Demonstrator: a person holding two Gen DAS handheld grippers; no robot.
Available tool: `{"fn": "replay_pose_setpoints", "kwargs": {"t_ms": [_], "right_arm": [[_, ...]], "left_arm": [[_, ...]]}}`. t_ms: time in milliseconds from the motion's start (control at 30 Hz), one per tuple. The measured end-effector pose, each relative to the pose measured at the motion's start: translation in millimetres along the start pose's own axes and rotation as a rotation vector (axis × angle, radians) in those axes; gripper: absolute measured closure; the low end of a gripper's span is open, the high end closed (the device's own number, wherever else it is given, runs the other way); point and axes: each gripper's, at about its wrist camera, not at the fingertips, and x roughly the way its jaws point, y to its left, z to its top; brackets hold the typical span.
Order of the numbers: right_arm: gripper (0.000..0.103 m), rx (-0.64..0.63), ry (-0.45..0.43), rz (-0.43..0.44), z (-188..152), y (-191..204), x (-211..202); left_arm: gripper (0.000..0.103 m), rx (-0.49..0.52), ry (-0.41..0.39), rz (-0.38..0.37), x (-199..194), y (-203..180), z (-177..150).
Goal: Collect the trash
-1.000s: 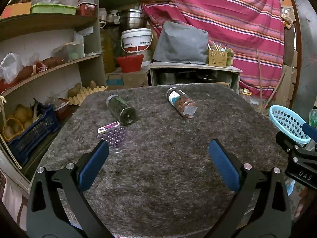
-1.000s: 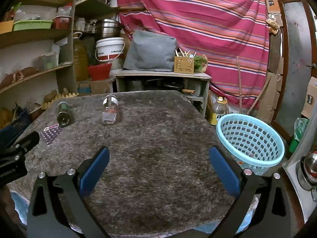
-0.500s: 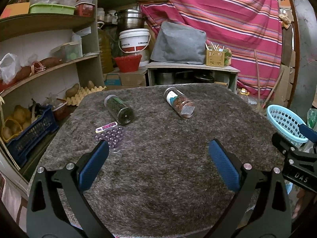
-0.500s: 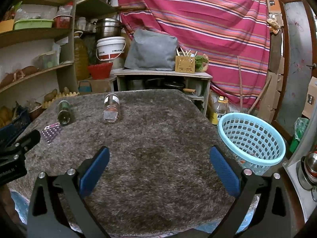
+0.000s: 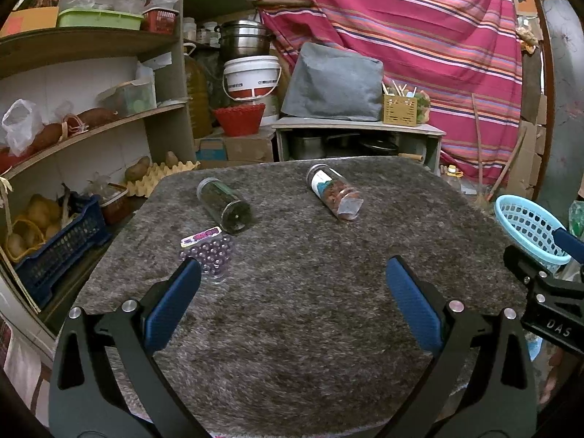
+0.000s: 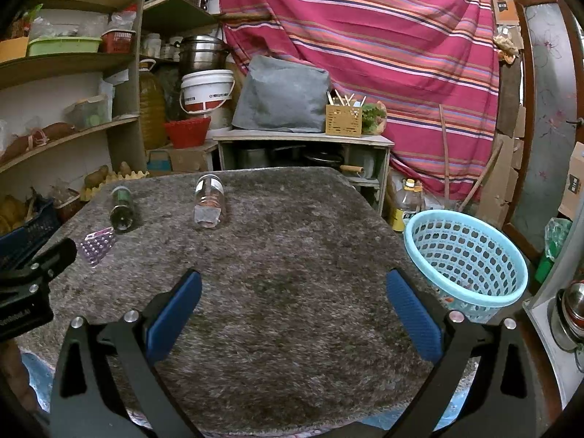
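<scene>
Three pieces of trash lie on a grey fuzzy table (image 5: 310, 292): a dark green jar (image 5: 224, 205) on its side, a clear jar with brown contents (image 5: 334, 192) on its side, and a clear packet of purple beads (image 5: 208, 252). They also show in the right wrist view as the green jar (image 6: 122, 208), the brown jar (image 6: 208, 201) and the bead packet (image 6: 98, 245). A light blue basket (image 6: 465, 264) stands off the table's right edge. My left gripper (image 5: 292, 292) is open and empty, with its left finger just short of the bead packet. My right gripper (image 6: 292, 295) is open and empty over the table's near half.
Wooden shelves (image 5: 91, 84) with boxes, bags and a blue crate (image 5: 54, 244) line the left side. A low cabinet (image 5: 357, 138) and a striped curtain (image 5: 419, 36) stand behind the table. A metal pot (image 6: 571, 314) sits at the far right.
The left gripper has drawn back slightly and turned a little; the trash sits a bit farther off and more to the left in its view. The right gripper barely moved.
</scene>
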Motion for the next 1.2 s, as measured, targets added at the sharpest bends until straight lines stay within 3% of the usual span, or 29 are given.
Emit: {"fn": "replay_pose_setpoints", "kwargs": {"t_ms": [1200], "right_arm": [[0.004, -0.008, -0.006, 0.017, 2.8, 6.6, -3.0]], "left_arm": [[0.005, -0.001, 0.002, 0.012, 1.1, 4.3, -3.6]]}}
